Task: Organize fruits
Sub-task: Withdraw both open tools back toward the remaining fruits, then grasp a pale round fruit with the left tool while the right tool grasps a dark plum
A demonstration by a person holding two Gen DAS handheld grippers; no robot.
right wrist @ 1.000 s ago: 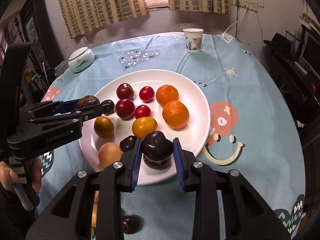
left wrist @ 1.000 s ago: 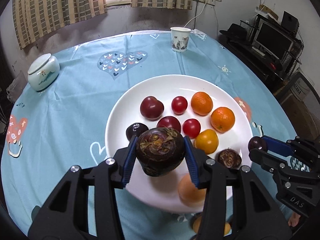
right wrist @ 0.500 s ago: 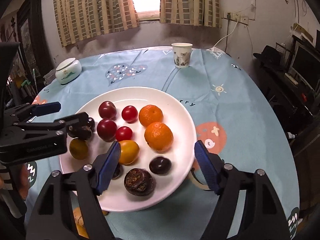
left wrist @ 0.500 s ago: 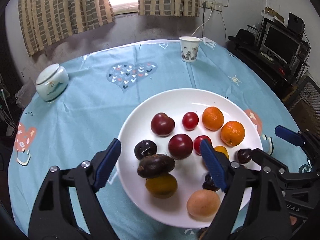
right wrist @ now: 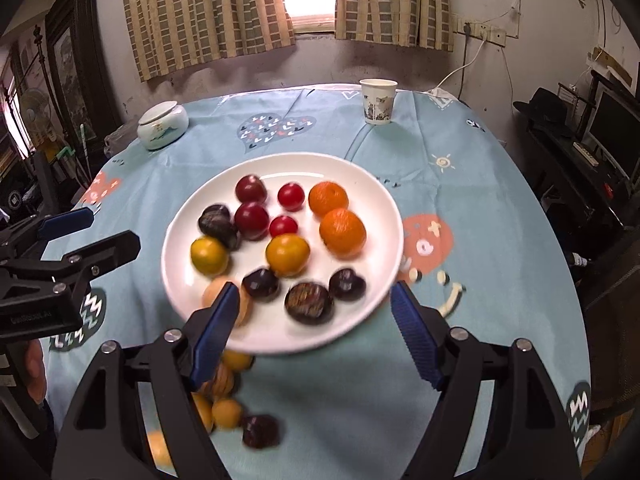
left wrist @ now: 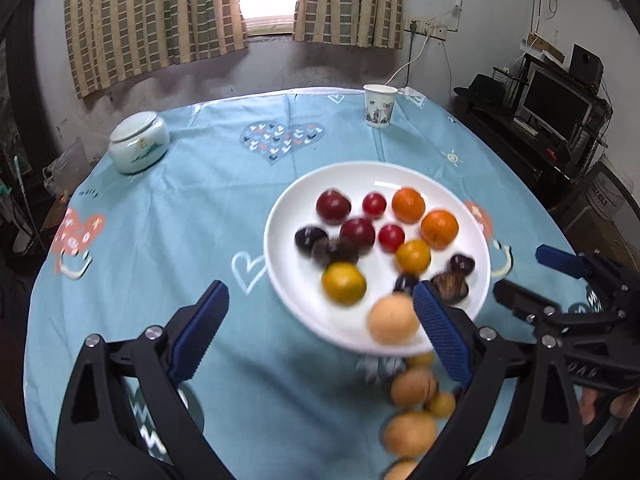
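At the far left of the round table's light blue patterned tablecloth [right wrist: 320, 132] sits one squat white lidded ceramic jar [right wrist: 163, 125]. Near the middle lies one large round white plate [right wrist: 384, 204] that carries the sorted fruit. Counted in the right wrist view, it bears two dark red plums [right wrist: 251, 189], two small red cherry tomatoes [right wrist: 291, 195], two bright orange mandarins [right wrist: 328, 199], two yellow-orange round fruits [right wrist: 288, 255], one pale tan round fruit [right wrist: 214, 294] at the near left rim, and about five dark purple-brown fruits, among them a rough-skinned one [right wrist: 309, 302] at the near edge; blur makes the dark count uncertain. At the far right of the cloth stands one white paper cup with a printed picture [right wrist: 378, 101].

Off the plate, on the cloth near its closest rim, lies a loose cluster of tan and yellow fruits [left wrist: 412, 388], at least four in the left wrist view, and one dark purple fruit [right wrist: 260, 431].

The left gripper [left wrist: 320, 316] is over the near left part of the table, its blue-padded jaws spread very wide and opening further; nothing is between them but bare cloth and the plate's near rim behind, and they grip nothing. The right gripper [right wrist: 314, 322] is to the right over the plate's near edge, its jaws also wide and opening, straddling the rim and the dark fruits without pressing on any.
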